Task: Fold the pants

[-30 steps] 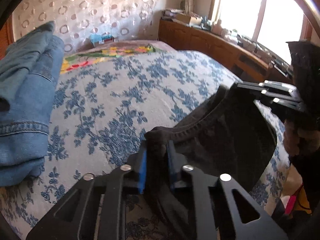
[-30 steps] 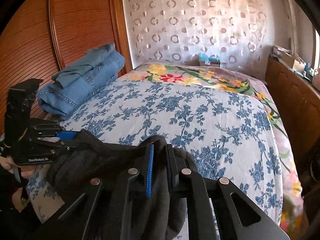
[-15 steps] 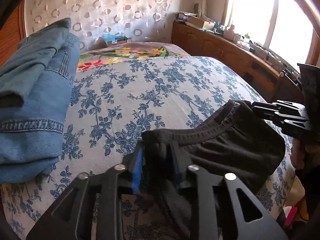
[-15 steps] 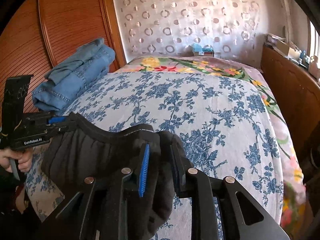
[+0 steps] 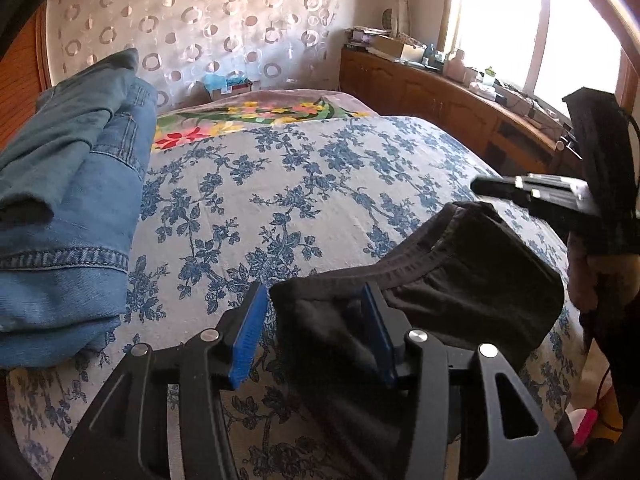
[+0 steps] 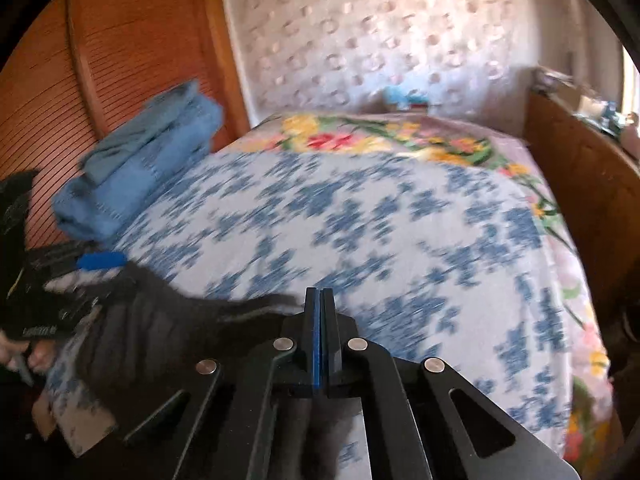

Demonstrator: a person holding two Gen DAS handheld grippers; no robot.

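Note:
The black pants (image 5: 452, 280) lie at the near edge of the bed, waistband facing up the bed. My left gripper (image 5: 316, 316) is open, its blue pads on either side of the waistband corner. In the right wrist view the pants (image 6: 152, 340) stretch to the left and the image is motion-blurred. My right gripper (image 6: 319, 312) has its jaws pressed together with nothing visible between the tips; dark cloth lies below it. The right gripper also shows in the left wrist view (image 5: 520, 192), just above the pants.
The bed (image 5: 300, 184) has a blue floral cover. A stack of folded blue jeans (image 5: 68, 216) lies on its left side, also seen in the right wrist view (image 6: 140, 168). A wooden sideboard (image 5: 440, 96) runs along the right under the window; a wooden wardrobe (image 6: 100, 60) stands at left.
My left gripper has opened and let go of the waistband. My right gripper has closed fully without the cloth between its tips and is moving fast. The pants have dropped onto the bed.

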